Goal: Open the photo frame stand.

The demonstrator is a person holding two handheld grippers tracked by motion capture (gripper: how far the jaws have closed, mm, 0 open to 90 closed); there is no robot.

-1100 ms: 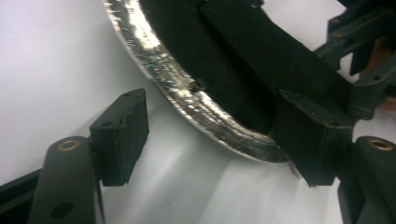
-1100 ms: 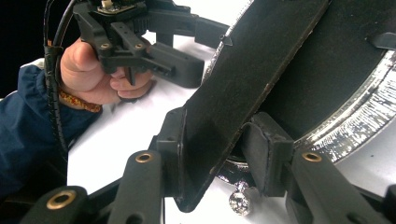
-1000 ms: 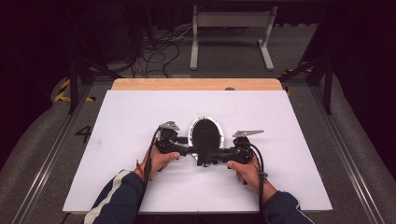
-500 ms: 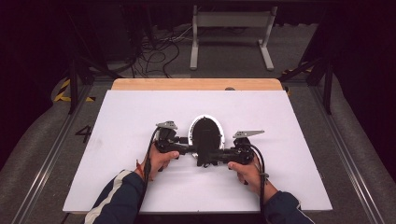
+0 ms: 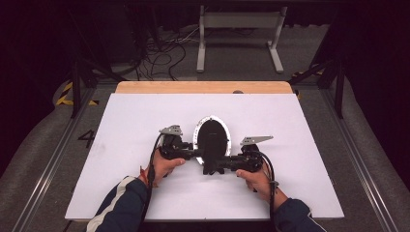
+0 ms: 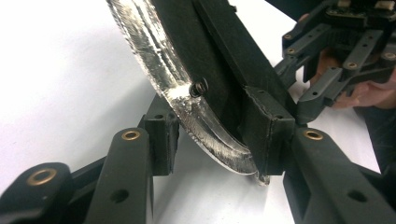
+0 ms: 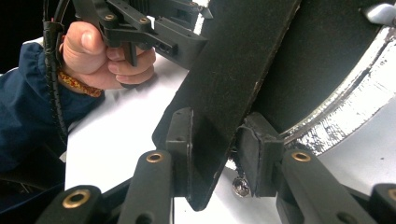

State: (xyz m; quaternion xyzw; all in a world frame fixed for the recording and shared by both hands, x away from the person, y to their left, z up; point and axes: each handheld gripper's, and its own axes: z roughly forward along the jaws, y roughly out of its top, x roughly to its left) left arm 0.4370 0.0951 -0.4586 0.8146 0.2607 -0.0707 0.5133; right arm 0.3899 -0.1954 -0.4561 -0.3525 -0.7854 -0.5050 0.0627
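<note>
Left gripper (image 6: 205,140): my jaws, just closing, pinch the oval black mirror with silver rim (image 6: 187,93).
Right gripper (image 7: 212,154): my jaws, just closing, pinch its black stand flap (image 7: 233,79).

Your two grippers meet at the middle of the table (image 5: 290,121), one on each side of the oval black object with the silvery rim (image 5: 212,137), so nothing passes between them there. Left gripper (image 5: 191,153) and right gripper (image 5: 220,164) each block the other's straight path. The white surface lies bare to the far edge, to both sides and toward you. Beyond the far edge, a wooden strip (image 5: 203,87) runs across; farther back stands a metal frame (image 5: 239,34).
</note>
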